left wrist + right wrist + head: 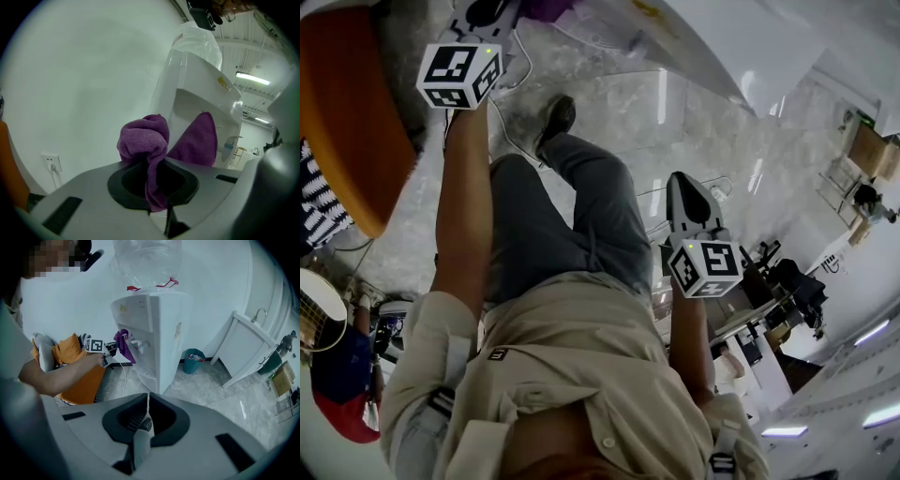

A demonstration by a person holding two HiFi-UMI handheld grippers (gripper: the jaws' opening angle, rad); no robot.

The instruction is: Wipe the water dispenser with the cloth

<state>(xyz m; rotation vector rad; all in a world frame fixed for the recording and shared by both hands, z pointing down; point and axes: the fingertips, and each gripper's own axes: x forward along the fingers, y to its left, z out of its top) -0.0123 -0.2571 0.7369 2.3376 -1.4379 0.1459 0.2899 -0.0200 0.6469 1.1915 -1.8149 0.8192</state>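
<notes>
**Cloth at dispenser front, right gripper idle**

Noted a pale marbled floor [609, 103] and a plain white wall [84, 70], with a socket [51, 162] low on that wall. Found the white water dispenser [161, 333] standing upright against the wall, carrying a clear bottle [147, 261] on top. Recorded a teal bin [193, 360] on the floor to one side of it and an orange cushion [77, 366] to the other. Found the left gripper [157, 194] pinching a purple cloth [143, 138] between its jaws. Bunched above the jaws, with one flap spread flat against the recess in the dispenser front. Confirmed from the right gripper view: cloth touching the dispenser at tap height. Found the right gripper [147, 401] well apart from the dispenser, jaws pressed together with nothing between them. Seen from the head view: held low beside the person's bent leg [591, 216], above the floor
</notes>
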